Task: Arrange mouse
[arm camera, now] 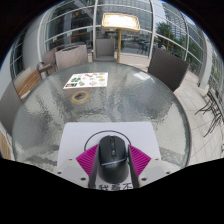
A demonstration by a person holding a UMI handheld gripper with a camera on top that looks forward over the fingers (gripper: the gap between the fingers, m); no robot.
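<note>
Tongs (113, 160) sit low at near edge of the round glass worktop (150, 100), fingers spread w/ magenta pads (82, 157) showing on both sides. Black computer mouse (112, 152) lies between them, on a white mouse mat (85, 135), nose pointing far. Can't tell if pads actually touch its flanks; looks like it rests on the mat w/ fingers about it, not pinched.

Handling, my guess: mouse is light, rigid plastic, smooth rounded shell, so prob. slippery if taken high on the dome. Best hold = low on the two long sides, approx. mid-length, pads flat to flanks. Not fragile, but scroll wheel and buttons on top shouldn't be pressed. Mat is thin and may slide on glass if mouse gets dragged.

Writing: some characters just below the mouse between the fingers, not readable. Far left on worktop, a printed card (86, 79) w/ coloured patches, text too small to read. Small round object (79, 97) just near of it, unclear what.

Beyond worktop: chairs (68, 55), a wooden table (118, 20), glazed building front.
</note>
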